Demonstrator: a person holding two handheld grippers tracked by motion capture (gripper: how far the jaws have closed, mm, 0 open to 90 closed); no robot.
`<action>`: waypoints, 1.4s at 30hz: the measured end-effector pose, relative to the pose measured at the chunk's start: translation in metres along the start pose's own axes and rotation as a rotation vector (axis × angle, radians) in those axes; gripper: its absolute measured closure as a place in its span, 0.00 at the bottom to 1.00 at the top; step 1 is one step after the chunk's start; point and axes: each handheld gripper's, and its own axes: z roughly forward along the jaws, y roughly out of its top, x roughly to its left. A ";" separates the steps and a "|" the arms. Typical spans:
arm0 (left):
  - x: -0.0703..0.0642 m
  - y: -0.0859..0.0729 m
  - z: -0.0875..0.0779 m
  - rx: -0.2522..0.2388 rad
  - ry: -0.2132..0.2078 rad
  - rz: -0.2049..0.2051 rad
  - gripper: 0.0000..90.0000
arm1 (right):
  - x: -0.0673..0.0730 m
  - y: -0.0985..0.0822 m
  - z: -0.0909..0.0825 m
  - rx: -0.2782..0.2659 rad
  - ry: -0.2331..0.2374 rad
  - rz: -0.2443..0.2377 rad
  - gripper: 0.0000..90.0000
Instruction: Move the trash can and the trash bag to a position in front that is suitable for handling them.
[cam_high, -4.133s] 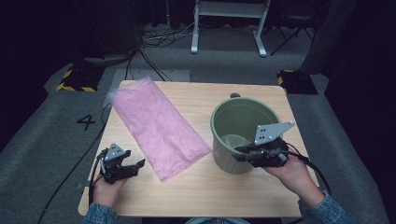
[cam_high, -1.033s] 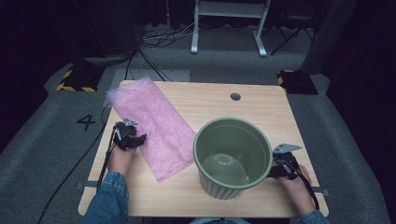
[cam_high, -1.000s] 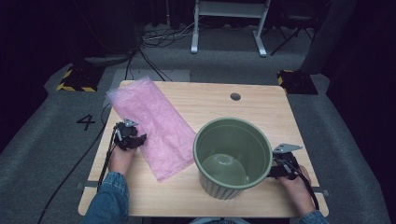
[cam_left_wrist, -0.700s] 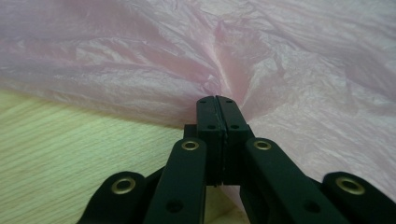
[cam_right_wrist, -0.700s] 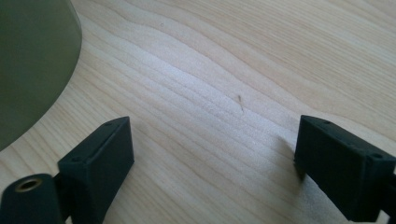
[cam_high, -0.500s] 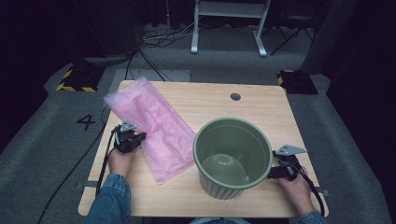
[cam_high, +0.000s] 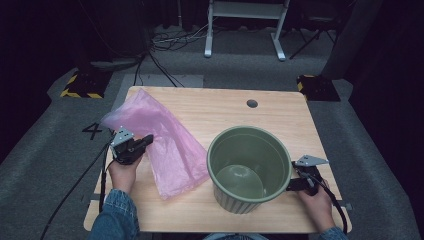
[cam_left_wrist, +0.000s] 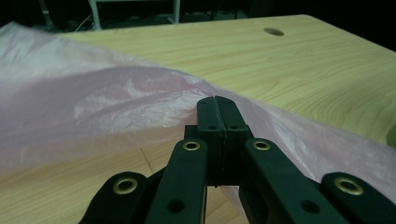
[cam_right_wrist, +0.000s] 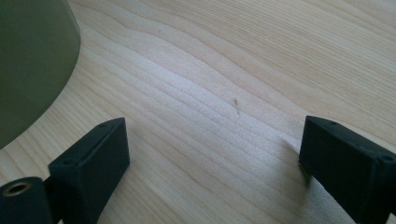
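Wooden table (cam_high: 220, 107), pink bag (cam_high: 165, 140) edge pinched in left tool (cam_high: 145, 141), right tool (cam_high: 290, 187) spread beside green bucket (cam_high: 248, 167).

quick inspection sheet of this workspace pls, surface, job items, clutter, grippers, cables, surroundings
surface: wooden table, round hole near the far edge
job's things: pink plastic bag, one edge lifted; green bucket upright, nothing seen inside
clutter: nothing seen
grippers: left gripper shut on the bag's edge; right gripper open over bare wood, beside the bucket
cables: black cable trails off the table's left side
surroundings: grey carpet, white stand legs, dark room
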 end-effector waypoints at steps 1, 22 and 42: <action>-0.002 0.003 -0.003 -0.006 -0.008 0.004 1.00 | 0.000 0.000 0.000 0.000 0.000 0.001 0.10; -0.031 0.056 -0.052 -0.120 -0.047 0.097 1.00 | 0.023 0.008 0.007 -0.012 0.028 -0.025 0.16; -0.037 0.101 -0.092 -0.168 -0.014 0.167 0.99 | 0.051 0.021 0.021 -0.015 0.071 -0.064 0.19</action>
